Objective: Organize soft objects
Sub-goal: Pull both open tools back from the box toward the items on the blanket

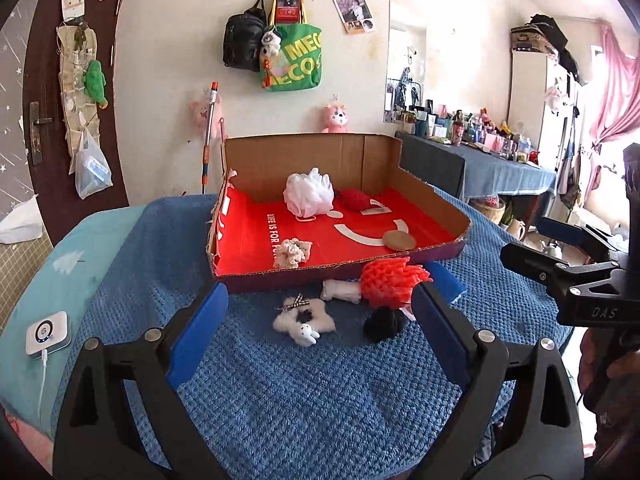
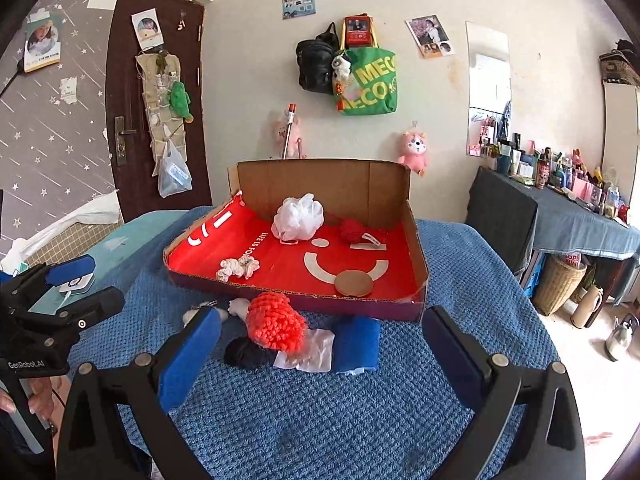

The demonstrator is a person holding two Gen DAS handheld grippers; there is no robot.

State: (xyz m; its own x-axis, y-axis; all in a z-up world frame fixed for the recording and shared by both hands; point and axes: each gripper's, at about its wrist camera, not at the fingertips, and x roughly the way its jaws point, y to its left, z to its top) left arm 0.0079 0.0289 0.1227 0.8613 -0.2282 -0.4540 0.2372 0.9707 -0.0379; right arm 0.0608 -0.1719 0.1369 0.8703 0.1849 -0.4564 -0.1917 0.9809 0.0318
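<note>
A cardboard tray (image 1: 436,216) lined in red sits on the blue bedspread and holds a white bath pouf (image 1: 309,192), a red yarn ball (image 1: 356,200), a cream scrunchie (image 1: 292,254) and a brown disc (image 1: 398,240). In front of it lie a white fluffy plush (image 1: 304,320), a black soft lump (image 1: 384,322), an orange foam net (image 2: 274,322), a white roll (image 1: 340,292) and a blue cloth (image 2: 358,342). My left gripper (image 1: 320,300) is open, short of the plush. My right gripper (image 2: 322,316) is open, short of the orange net and blue cloth.
A small white device (image 1: 48,336) with a cable lies on the bed's left edge. A cluttered dresser (image 2: 560,200) stands at the right, with baskets (image 2: 558,280) below it. A door (image 2: 160,100) and hanging bags (image 2: 360,76) are on the far wall.
</note>
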